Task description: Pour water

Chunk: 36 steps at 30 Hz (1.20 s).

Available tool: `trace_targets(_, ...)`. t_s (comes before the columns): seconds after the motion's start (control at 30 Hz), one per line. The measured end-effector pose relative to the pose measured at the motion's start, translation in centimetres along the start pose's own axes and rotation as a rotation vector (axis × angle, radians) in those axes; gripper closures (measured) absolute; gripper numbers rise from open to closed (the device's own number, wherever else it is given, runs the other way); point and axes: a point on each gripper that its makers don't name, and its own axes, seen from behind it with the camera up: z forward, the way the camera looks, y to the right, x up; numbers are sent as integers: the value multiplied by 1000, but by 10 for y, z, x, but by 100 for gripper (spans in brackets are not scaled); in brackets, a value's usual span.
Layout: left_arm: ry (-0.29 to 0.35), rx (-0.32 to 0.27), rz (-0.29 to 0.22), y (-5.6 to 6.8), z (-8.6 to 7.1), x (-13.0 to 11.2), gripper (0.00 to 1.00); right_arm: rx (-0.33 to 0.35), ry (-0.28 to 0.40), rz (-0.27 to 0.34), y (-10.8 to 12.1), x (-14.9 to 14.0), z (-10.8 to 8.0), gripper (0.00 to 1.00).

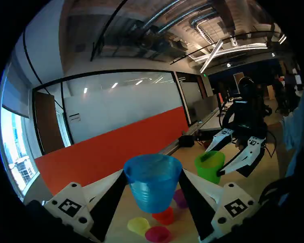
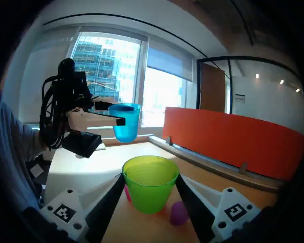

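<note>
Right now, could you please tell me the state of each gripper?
The left gripper is closed on the blue cup.
The right gripper is closed on the green cup.

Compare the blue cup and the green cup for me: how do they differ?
Colour: the blue cup is sky blue, the green cup lime. Material: the blue cup is see-through, while the green cup looks nearly opaque. Holder: the blue cup sits between the left gripper's jaws, the green cup between the right gripper's jaws. Both are tapered, open-topped plastic tumblers, held roughly upright.
</note>
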Motion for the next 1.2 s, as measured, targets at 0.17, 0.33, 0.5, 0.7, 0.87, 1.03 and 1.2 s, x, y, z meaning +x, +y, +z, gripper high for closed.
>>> trace_targets(0.17, 0, 12, 45, -3, 0, 3, 14, 16, 0, -1, -5, -1, 6, 9)
trace_targets(0.33, 1, 34, 97, -7, 2, 7, 14, 30, -3, -6, -10, -3, 12, 9)
trace_targets(0.5, 3, 48, 149, -11, 5, 12, 14, 46, -5, -4, -15, -6, 18, 9)
trace_targets(0.7, 0, 57, 215, -12, 8, 16, 14, 64, -14, -10, -21, -11, 26, 9)
trace_targets(0.87, 1, 63, 268, -13, 9, 20, 14, 75, -15, -10, -23, -13, 31, 9)
trace_targets(1.03, -1, 66, 314, -13, 11, 23, 14, 85, -17, -15, -26, -16, 34, 9)
trace_targets(1.2, -1, 67, 351, -11, 13, 25, 14, 102, -20, -21, -31, -17, 37, 9)
